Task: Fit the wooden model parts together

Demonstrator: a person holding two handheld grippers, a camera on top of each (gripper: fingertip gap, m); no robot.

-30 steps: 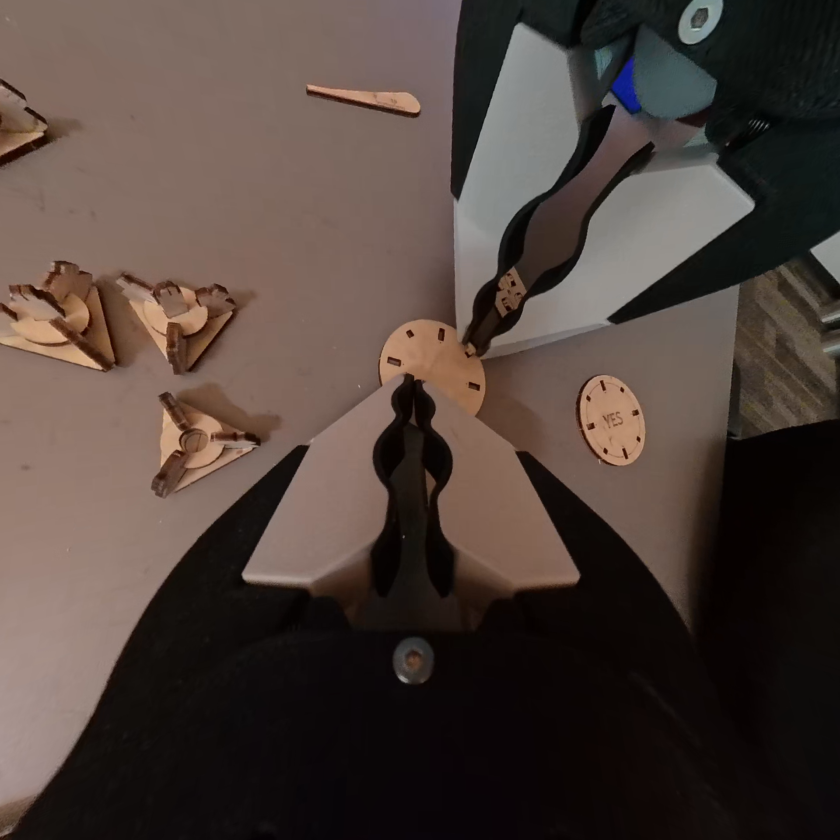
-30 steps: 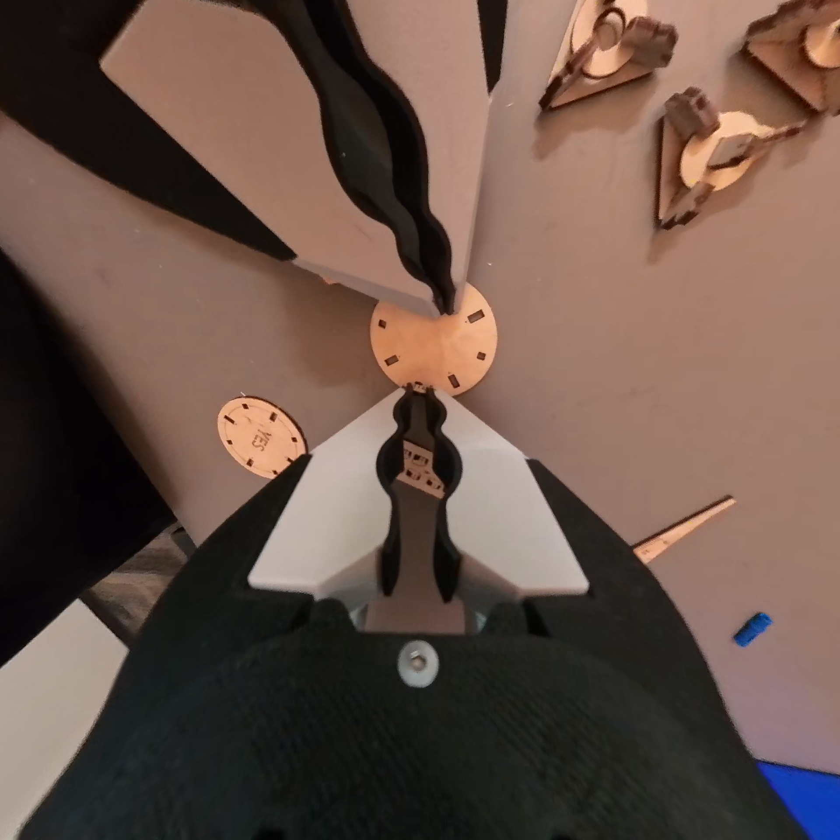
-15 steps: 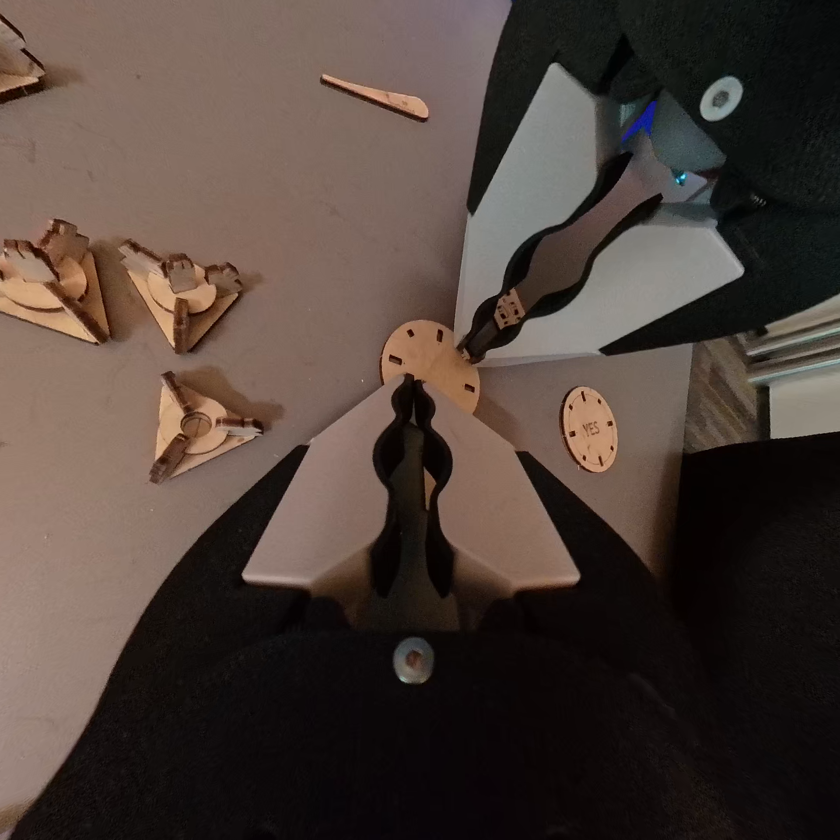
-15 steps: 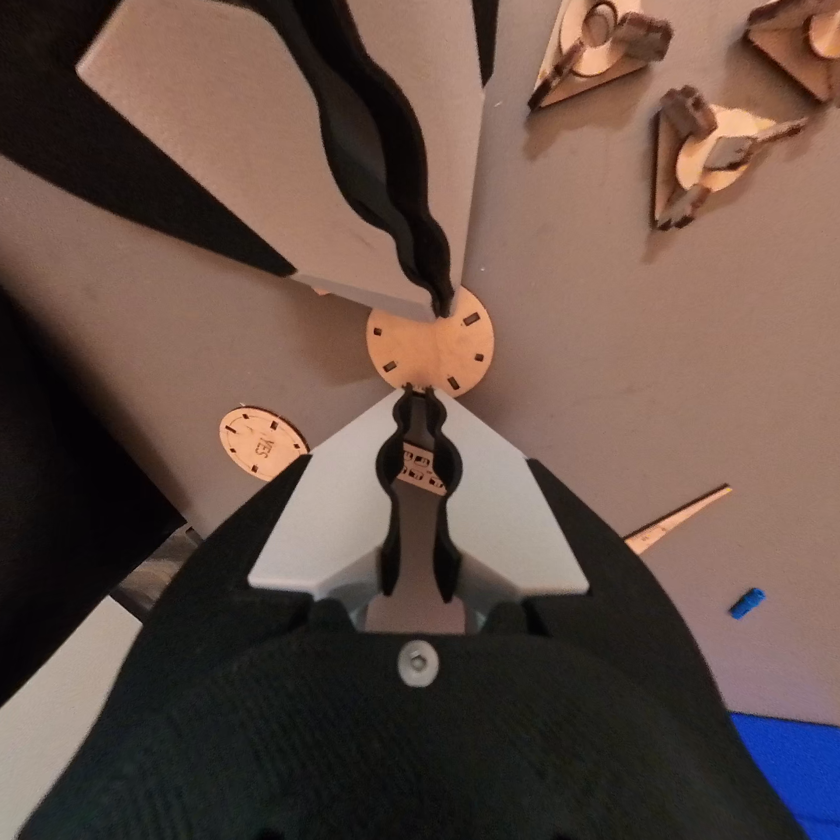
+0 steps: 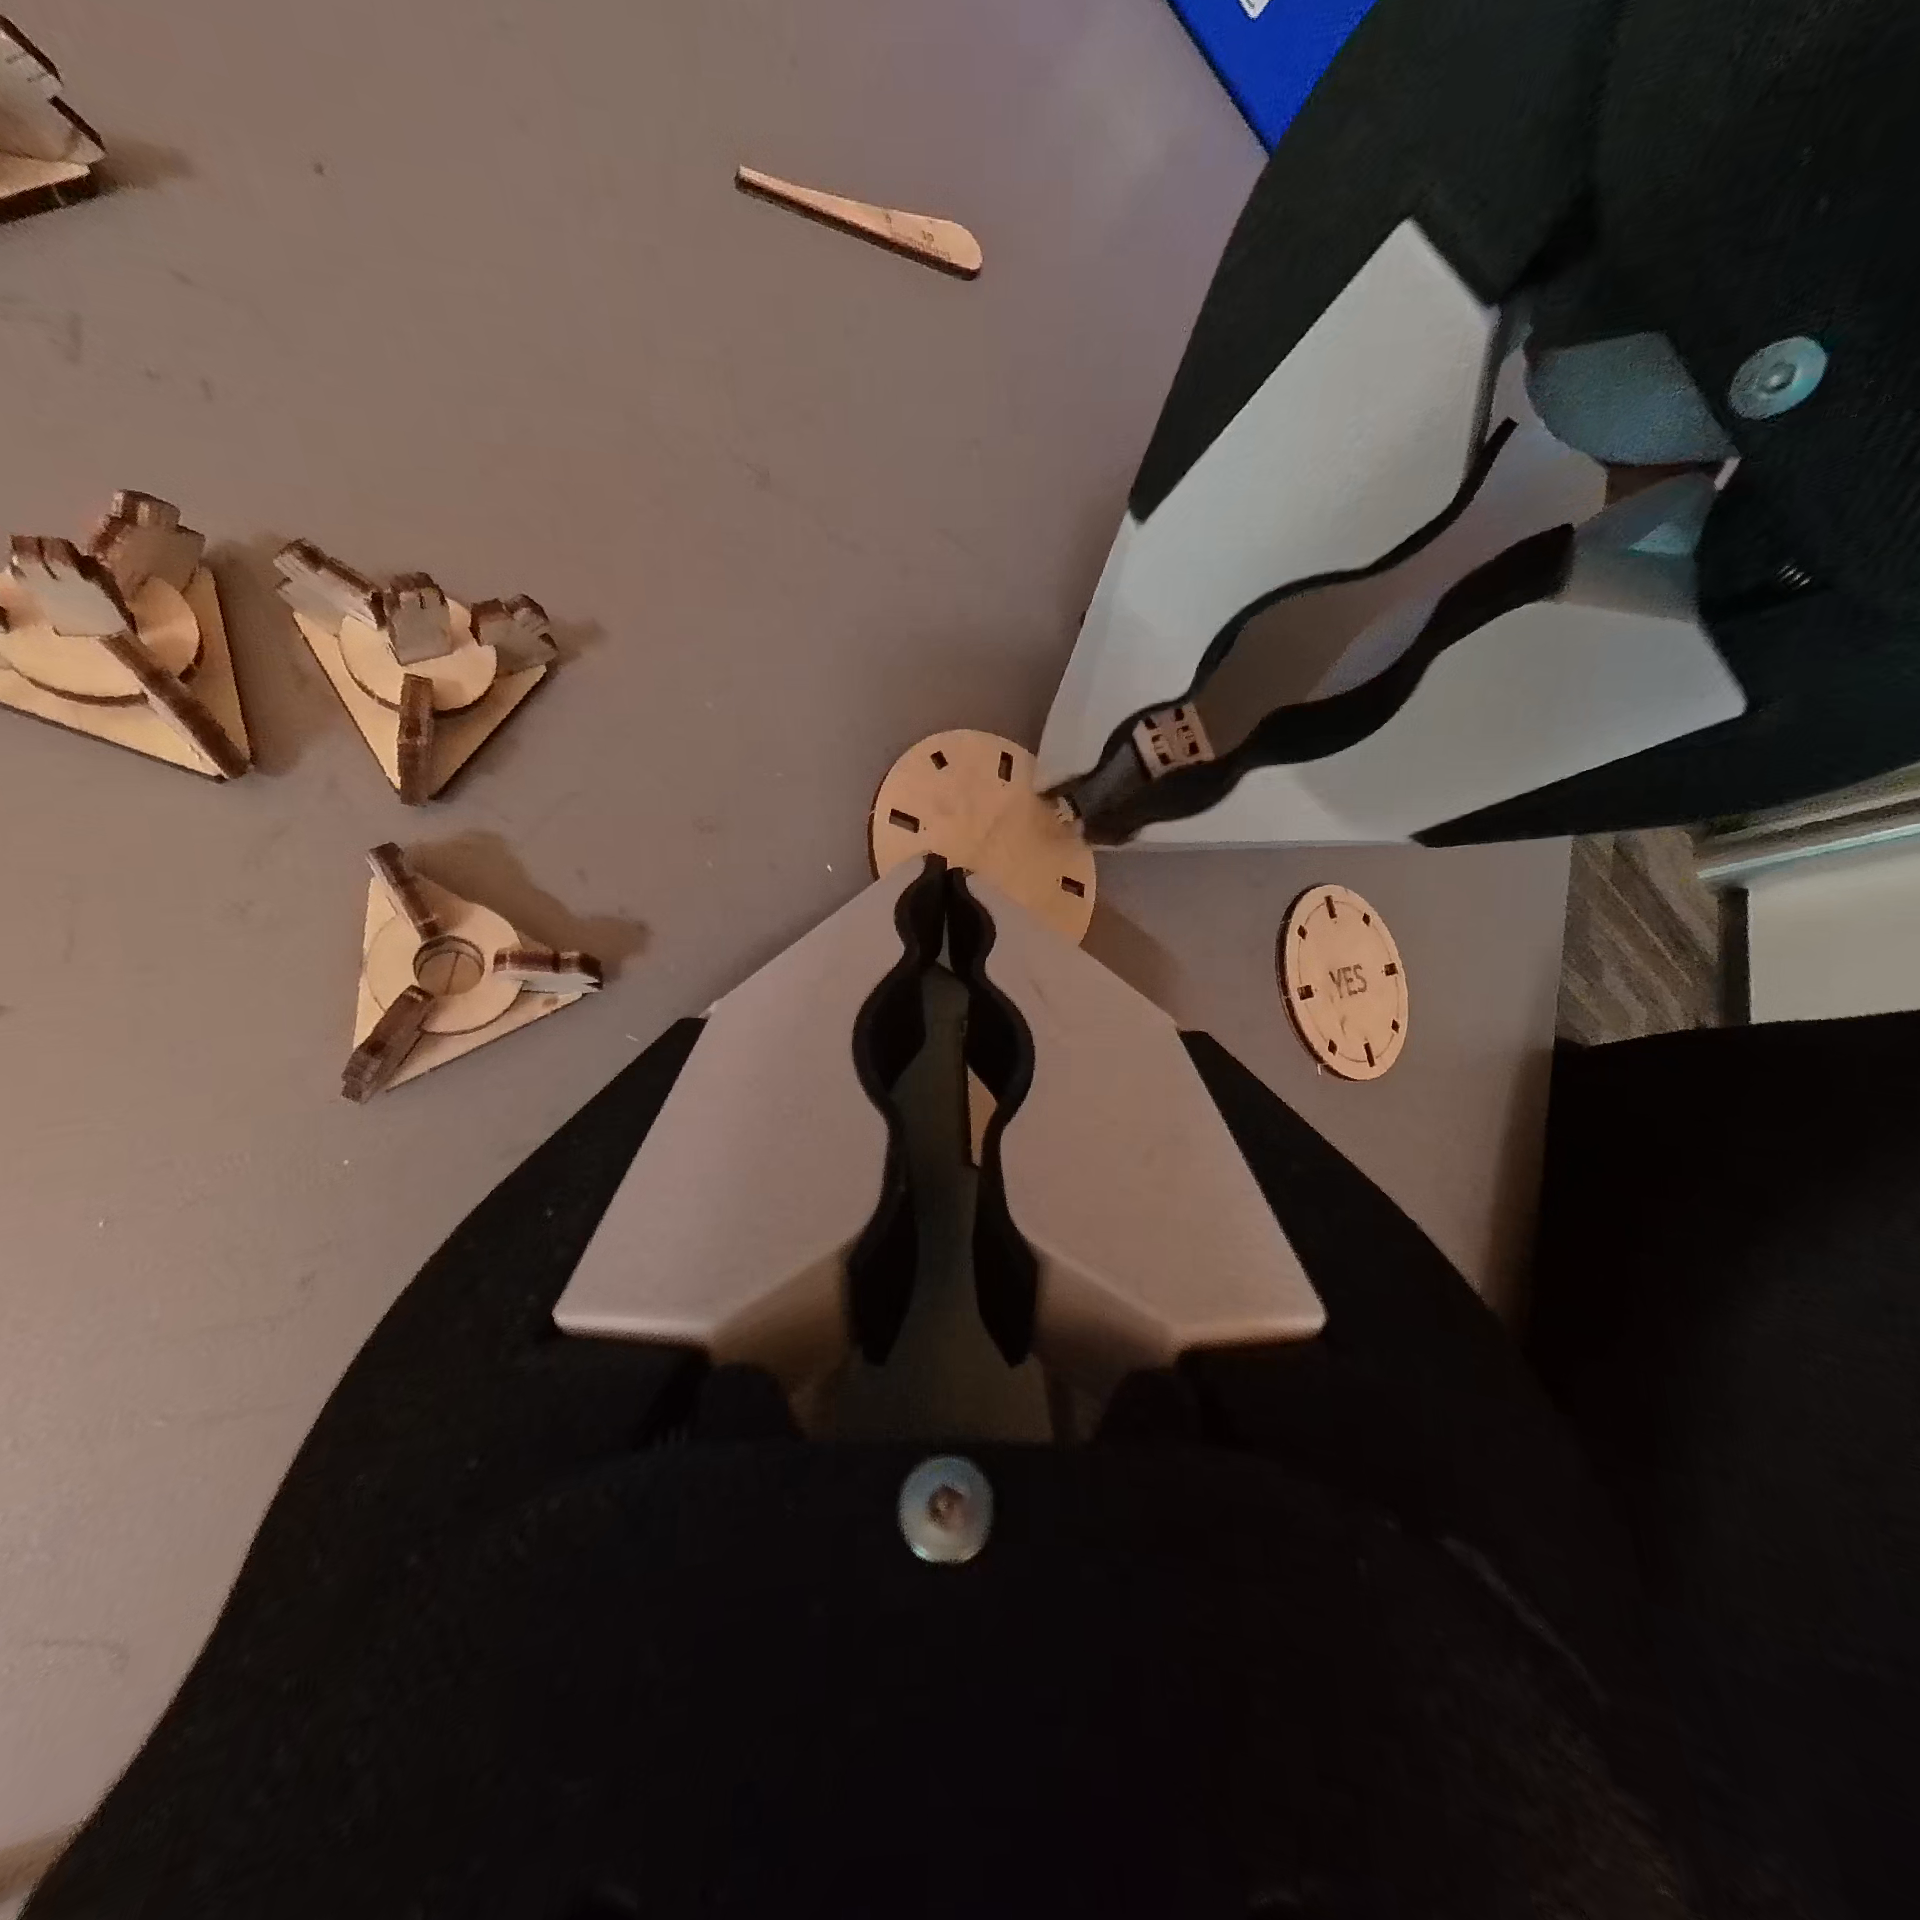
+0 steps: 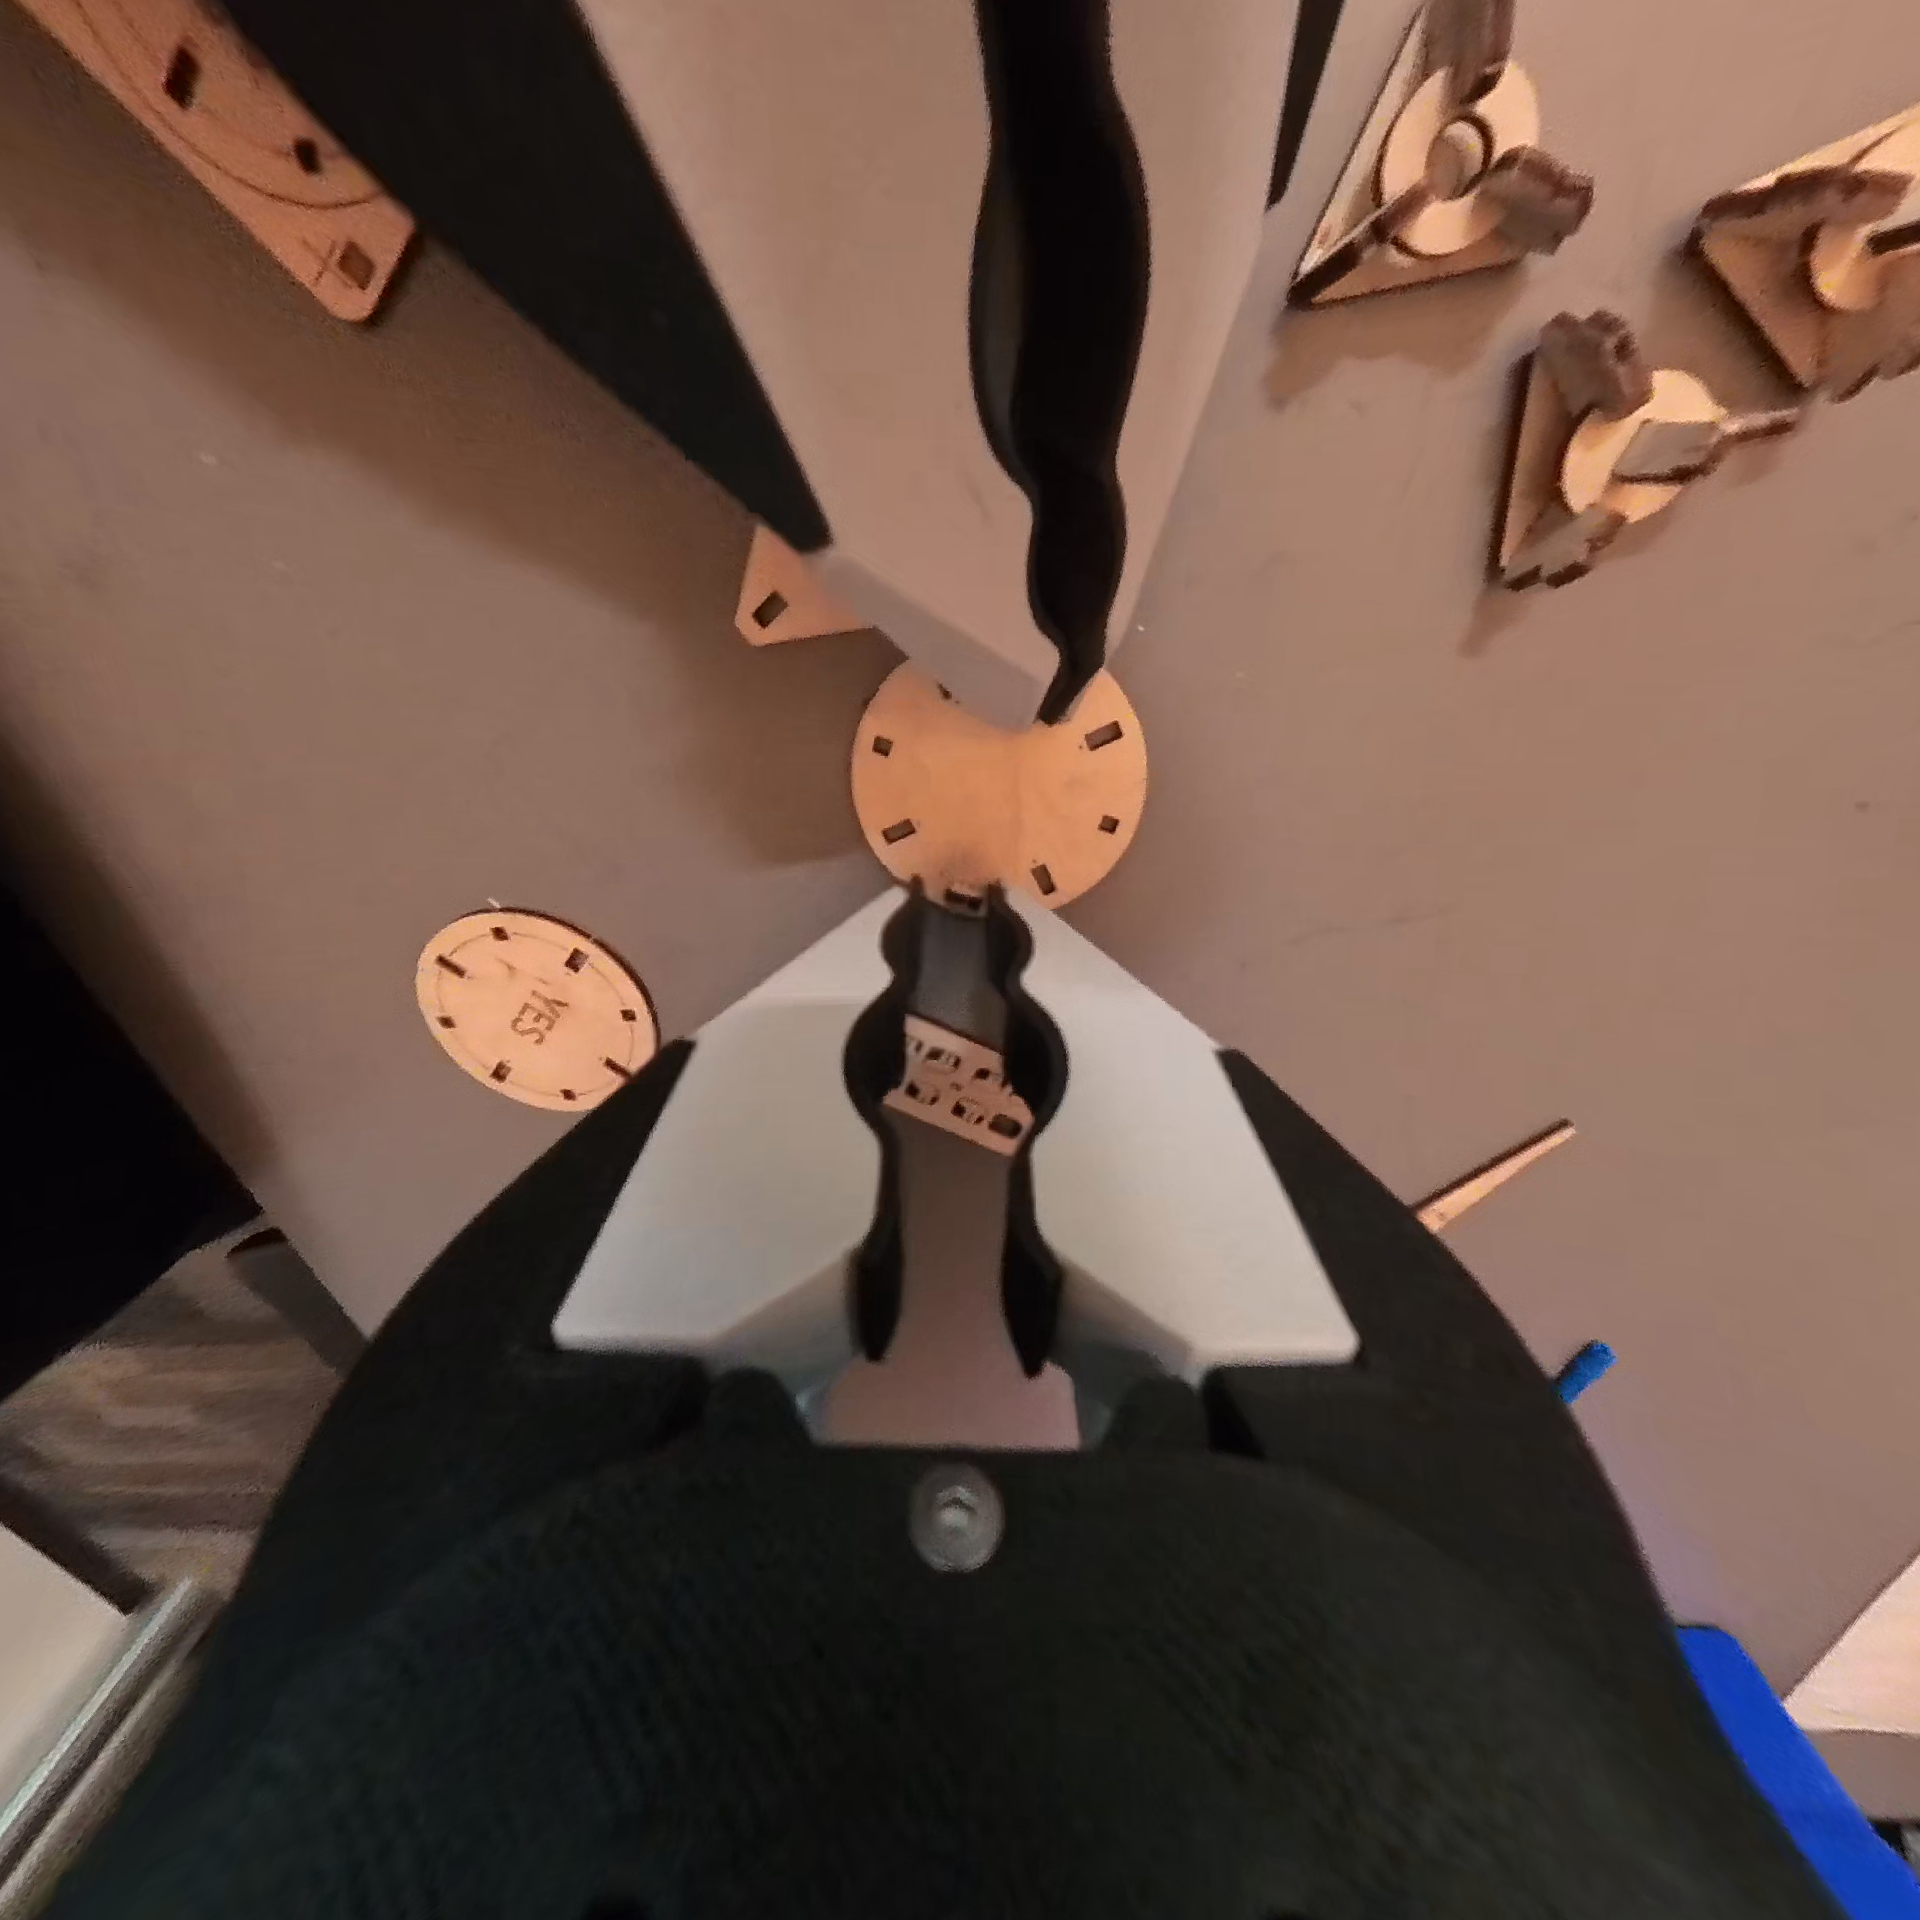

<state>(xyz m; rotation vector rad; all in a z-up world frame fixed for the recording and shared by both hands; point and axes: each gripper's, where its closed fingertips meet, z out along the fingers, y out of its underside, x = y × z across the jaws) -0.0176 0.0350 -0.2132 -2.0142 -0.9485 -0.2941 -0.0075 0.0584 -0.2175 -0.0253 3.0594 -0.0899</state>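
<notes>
While both grippers meet over one slotted wooden disc (image 5: 961, 821) lying flat on the grey table (image 5: 540, 395), the left gripper (image 5: 943, 871) is seen with its black fingers brought together, their tips set down on the disc's near edge; nothing can be made out between them. The right gripper (image 6: 958, 902) is held closed on a small slotted wooden piece (image 6: 961, 1091), whose pale body is pinched between the wavy pads and whose narrow end reaches down to the rim of the disc (image 6: 997, 795) beside one of its slots. In the left wrist view the same piece (image 5: 1169, 740) is seen clamped in the right gripper, which comes in from the far right and touches the disc's right edge.

A second wooden disc (image 5: 1345, 982), engraved with writing, is found lying to the right of the first, near the table's edge and apart from both grippers. Three triangular wooden assemblies (image 5: 416, 675) with upright toothed parts are grouped well to the left, and the corner of a fourth is cut off at the far left edge of the view. A thin tapered wooden stick (image 5: 862, 223) lies farther off on the table. A blue object (image 5: 1278, 62) is partly shown at the far right, behind the right gripper's black body.
</notes>
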